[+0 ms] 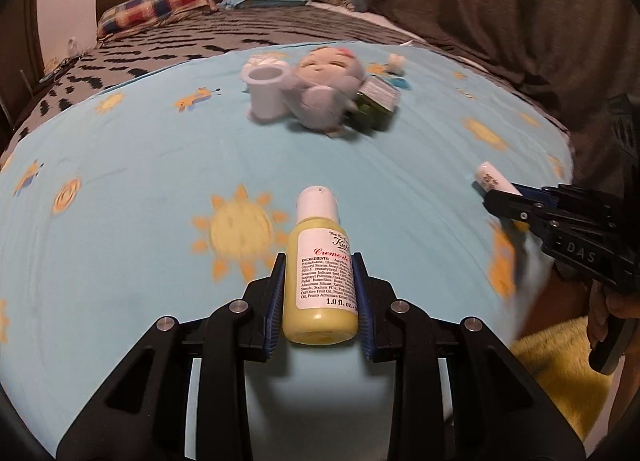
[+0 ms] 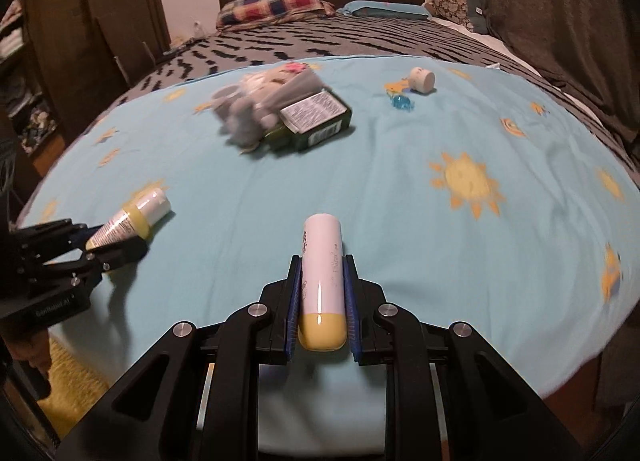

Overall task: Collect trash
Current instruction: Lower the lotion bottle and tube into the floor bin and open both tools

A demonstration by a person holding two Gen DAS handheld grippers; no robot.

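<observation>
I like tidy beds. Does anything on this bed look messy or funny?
Yes. A green box leans crookedly against the stuffed toy, and a white cup lies tipped beside the toy. Nothing looks spilled or broken.

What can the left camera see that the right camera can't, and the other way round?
Only the left wrist view shows the white cup standing by the plush toy.

Only the right wrist view shows the blue trinket, a small white jar and the wooden wardrobe.

Both show the left tongs shut on the yellow lotion bottle, the right tongs shut on the white and yellow tube, the green box and the blue sun-print sheet.
</observation>
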